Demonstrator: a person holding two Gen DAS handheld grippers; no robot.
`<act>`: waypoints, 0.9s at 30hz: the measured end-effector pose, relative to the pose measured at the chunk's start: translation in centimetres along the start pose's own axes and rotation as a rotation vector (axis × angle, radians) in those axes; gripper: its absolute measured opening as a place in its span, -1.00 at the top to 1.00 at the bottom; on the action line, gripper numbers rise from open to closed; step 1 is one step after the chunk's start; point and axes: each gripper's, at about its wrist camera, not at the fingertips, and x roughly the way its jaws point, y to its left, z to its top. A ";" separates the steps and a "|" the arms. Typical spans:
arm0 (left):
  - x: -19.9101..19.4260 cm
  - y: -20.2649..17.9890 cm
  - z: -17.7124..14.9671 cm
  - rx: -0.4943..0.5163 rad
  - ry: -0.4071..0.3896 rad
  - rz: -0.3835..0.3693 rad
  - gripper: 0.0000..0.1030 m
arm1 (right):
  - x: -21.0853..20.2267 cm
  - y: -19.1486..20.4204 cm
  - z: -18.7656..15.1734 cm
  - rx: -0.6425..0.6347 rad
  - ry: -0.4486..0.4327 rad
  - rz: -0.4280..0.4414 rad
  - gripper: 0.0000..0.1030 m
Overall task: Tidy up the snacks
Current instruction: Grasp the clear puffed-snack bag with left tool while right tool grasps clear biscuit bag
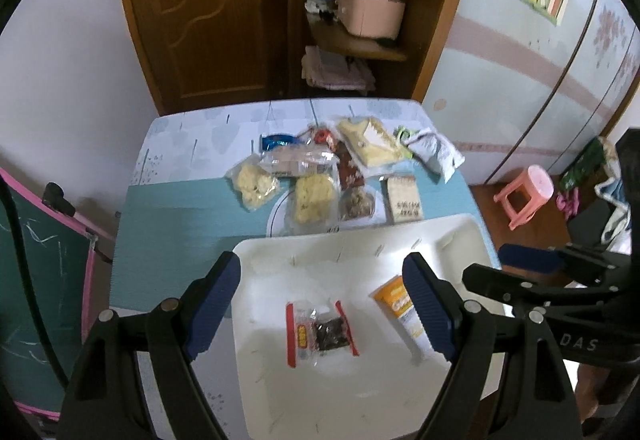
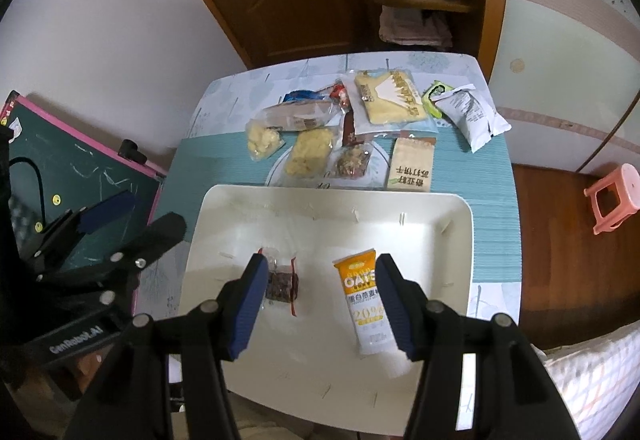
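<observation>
A white tray [image 1: 400, 240] [image 2: 224, 207] lies at the table's near edge. In it lie a red-edged clear packet of dark snack [image 1: 322, 332] [image 2: 282, 286] and an orange-and-white oat bar packet [image 1: 400, 310] [image 2: 364, 304]. My left gripper [image 1: 320, 304] is open and empty, held above the tray over the red-edged packet. My right gripper [image 2: 320, 304] is open and empty above the tray, between the two packets. A pile of snack packets [image 1: 332, 167] [image 2: 344, 131] lies on the table beyond the tray.
The table has a teal mat [image 1: 180, 207] [image 2: 492, 232]. A green chalkboard [image 1: 36, 280] [image 2: 72, 175] leans at the left. A pink stool [image 1: 524, 195] [image 2: 612, 195] stands on the floor at the right. A wooden door and shelf [image 1: 352, 39] are behind the table.
</observation>
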 end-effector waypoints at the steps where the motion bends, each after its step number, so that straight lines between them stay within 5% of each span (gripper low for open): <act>1: 0.0 0.0 0.1 -0.001 0.000 0.004 -0.60 | 0.0 -0.1 0.1 0.005 -0.003 0.006 -0.09; 12: 0.6 0.6 1.5 0.014 -0.004 0.021 -0.60 | 0.0 -0.6 2.0 0.004 -0.029 -0.012 -0.09; 27: 3.7 5.0 7.3 0.016 -0.040 0.090 -0.60 | 1.9 -3.9 7.8 0.030 -0.050 -0.085 -0.09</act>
